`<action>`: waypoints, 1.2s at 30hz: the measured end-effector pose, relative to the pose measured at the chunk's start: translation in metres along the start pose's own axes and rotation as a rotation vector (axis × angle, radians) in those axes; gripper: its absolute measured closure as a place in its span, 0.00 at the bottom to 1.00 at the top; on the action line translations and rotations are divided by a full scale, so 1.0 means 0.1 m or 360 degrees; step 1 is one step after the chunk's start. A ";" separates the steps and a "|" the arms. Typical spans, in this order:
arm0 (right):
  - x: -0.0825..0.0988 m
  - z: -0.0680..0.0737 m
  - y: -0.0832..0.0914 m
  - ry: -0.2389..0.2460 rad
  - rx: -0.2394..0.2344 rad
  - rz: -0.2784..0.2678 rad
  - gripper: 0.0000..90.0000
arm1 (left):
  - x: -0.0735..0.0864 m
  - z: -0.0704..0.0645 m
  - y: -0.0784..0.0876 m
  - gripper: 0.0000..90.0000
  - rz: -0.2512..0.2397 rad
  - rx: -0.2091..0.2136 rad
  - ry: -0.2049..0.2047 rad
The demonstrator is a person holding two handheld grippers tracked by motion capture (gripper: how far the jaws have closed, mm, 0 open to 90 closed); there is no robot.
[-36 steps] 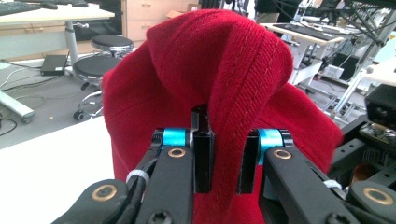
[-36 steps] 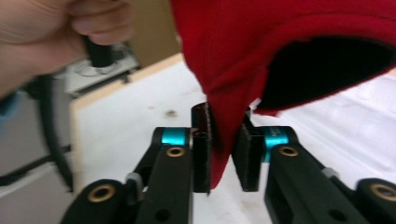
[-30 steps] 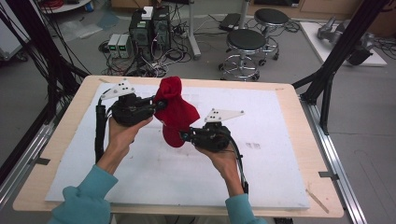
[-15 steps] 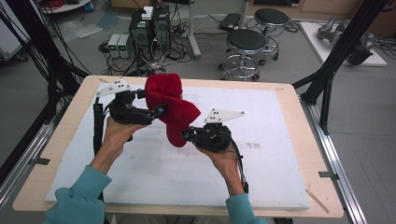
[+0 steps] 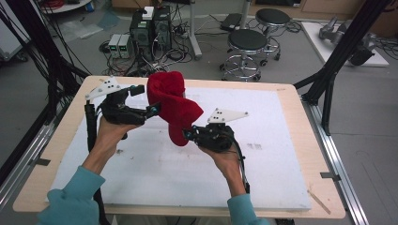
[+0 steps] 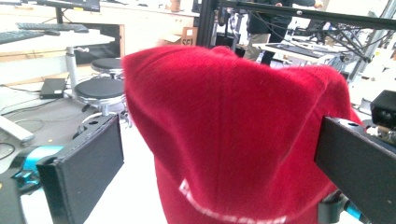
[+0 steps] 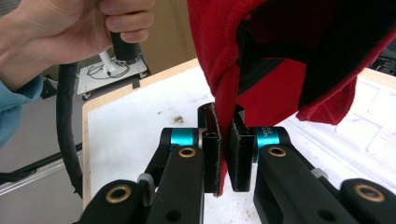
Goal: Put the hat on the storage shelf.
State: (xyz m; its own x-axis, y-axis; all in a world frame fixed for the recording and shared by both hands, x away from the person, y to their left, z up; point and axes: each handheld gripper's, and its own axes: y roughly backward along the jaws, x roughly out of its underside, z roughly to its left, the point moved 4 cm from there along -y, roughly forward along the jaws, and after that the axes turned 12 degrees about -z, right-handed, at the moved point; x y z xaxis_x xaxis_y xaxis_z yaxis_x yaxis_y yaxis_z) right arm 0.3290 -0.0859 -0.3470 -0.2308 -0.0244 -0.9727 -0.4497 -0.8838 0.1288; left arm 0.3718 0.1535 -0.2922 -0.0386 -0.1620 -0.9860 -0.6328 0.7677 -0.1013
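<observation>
A red knit hat (image 5: 171, 105) hangs above the white sheet between both grippers. My right gripper (image 5: 187, 135) is shut on the hat's lower edge; in the right gripper view its pads (image 7: 239, 149) pinch the red fabric (image 7: 219, 70). My left gripper (image 5: 144, 99) is at the hat's left side, and its jaws have just been opening. In the left gripper view they stand wide apart (image 6: 217, 168) with the hat's body (image 6: 233, 116) bulging between them and white lettering along its lower band. I cannot tell whether the pads touch the fabric.
A white foam sheet (image 5: 263, 168) covers the wooden table (image 5: 286, 91). Black frame posts (image 5: 328, 89) rise at the right and left edges. Stools (image 5: 248, 42) and computer boxes (image 5: 150, 28) stand on the floor beyond. The person's left hand (image 7: 79, 28) is near the table's corner.
The left gripper's jaws have spread apart and it has shifted left and up. The hat's top has been pulled up and wider. The right gripper has stayed put, still gripping the hat.
</observation>
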 end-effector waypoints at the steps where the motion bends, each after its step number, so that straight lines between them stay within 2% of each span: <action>1: -0.01 0.00 0.01 -0.0001 0.0005 -0.0002 0.96 | 0.00 0.01 0.02 0.02 0.0000 -0.0001 -0.0006; 4: -0.03 -0.03 0.03 0.0002 0.0034 -0.0035 0.96 | 0.03 0.06 0.09 0.02 0.0021 -0.0031 -0.0032; 10: -0.11 -0.08 0.03 0.0032 0.0155 -0.0103 0.96 | 0.18 0.16 0.31 0.02 0.0077 -0.0090 -0.0101; 15: -0.20 -0.18 0.02 0.0038 0.0241 -0.0178 0.96 | 0.35 0.28 0.58 0.02 0.0056 -0.0177 -0.0105; 19: -0.26 -0.27 -0.01 0.0085 0.0342 -0.0169 0.96 | 0.51 0.38 0.76 0.02 0.0081 -0.0247 -0.0099; 21: -0.29 -0.34 -0.02 0.0109 0.0386 -0.0183 0.96 | 0.58 0.40 0.84 0.02 0.0095 -0.0269 -0.0136; 22: -0.31 -0.37 -0.03 0.0109 0.0398 -0.0192 0.96 | 0.61 0.41 0.87 0.02 0.0100 -0.0288 -0.0165; 25: -0.33 -0.48 -0.06 0.0090 0.0449 -0.0226 0.96 | 0.72 0.42 0.96 0.02 0.0117 -0.0340 -0.0198; 29: -0.31 -0.61 -0.14 0.0118 0.0492 -0.0207 0.96 | 0.88 0.43 1.05 0.02 0.0100 -0.0397 -0.0169; 34: -0.25 -0.77 -0.24 0.0134 0.0548 -0.0216 0.96 | 1.05 0.43 1.10 0.02 0.0103 -0.0421 -0.0162; 36: -0.21 -0.84 -0.28 0.0113 0.0562 -0.0204 0.96 | 1.10 0.44 1.11 0.02 0.0112 -0.0428 -0.0156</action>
State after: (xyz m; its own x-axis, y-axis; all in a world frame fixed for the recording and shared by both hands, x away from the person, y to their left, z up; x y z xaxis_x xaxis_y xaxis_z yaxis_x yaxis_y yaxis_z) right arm 0.4189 -0.1000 -0.3459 -0.0989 0.0327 -0.9946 -0.7436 -0.6666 0.0521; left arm 0.3311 0.2485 -0.4178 -0.0229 -0.0435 -0.9988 -0.8140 0.5808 -0.0066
